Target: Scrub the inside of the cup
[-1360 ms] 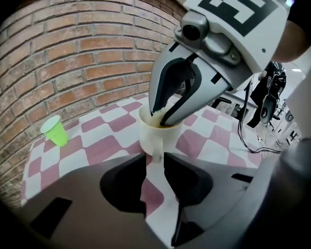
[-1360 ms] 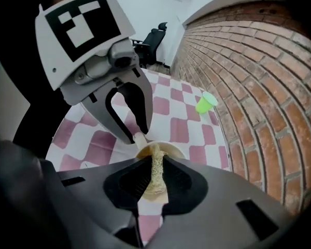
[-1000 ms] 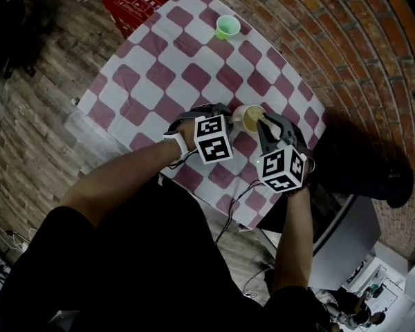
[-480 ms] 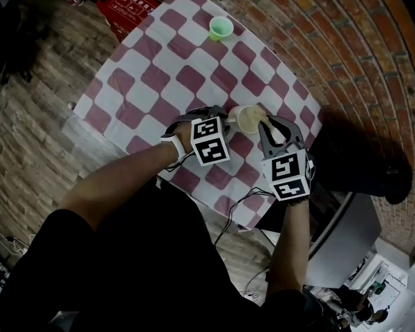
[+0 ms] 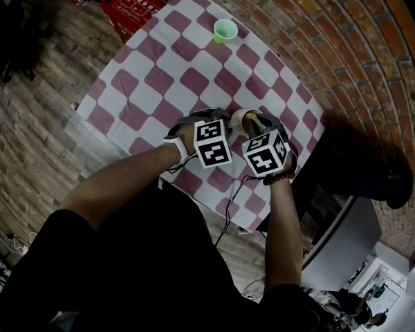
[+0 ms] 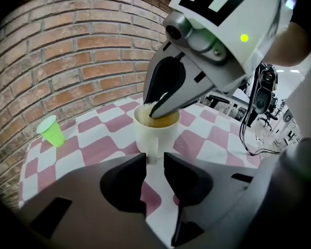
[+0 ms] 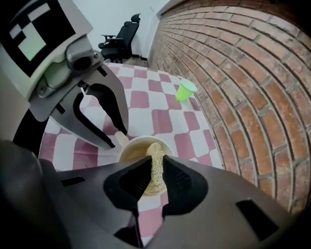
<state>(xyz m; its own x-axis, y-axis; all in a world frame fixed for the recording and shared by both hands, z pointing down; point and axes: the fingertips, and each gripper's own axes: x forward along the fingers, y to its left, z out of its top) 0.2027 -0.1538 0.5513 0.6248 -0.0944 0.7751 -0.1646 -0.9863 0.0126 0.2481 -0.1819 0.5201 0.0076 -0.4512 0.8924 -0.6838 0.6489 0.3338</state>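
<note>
Red-and-white checked table (image 5: 152, 81) under both hands. The left claw (image 6: 154, 164) is pinched narrow on the handle of the cream cylindrical cup (image 6: 155, 134), which stands toward the table's near right corner, in from the edges. The right claw (image 7: 156, 162) clamps a yellowish mesh scrubbing pad (image 7: 154, 150), whose tip is down inside the cup's mouth. A small light-green plastic cup (image 5: 225, 30) sits by the far edge, well apart.

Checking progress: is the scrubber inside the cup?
Yes, the scrubber gripped in the right tool reaches down past the rim into the cup.
</note>
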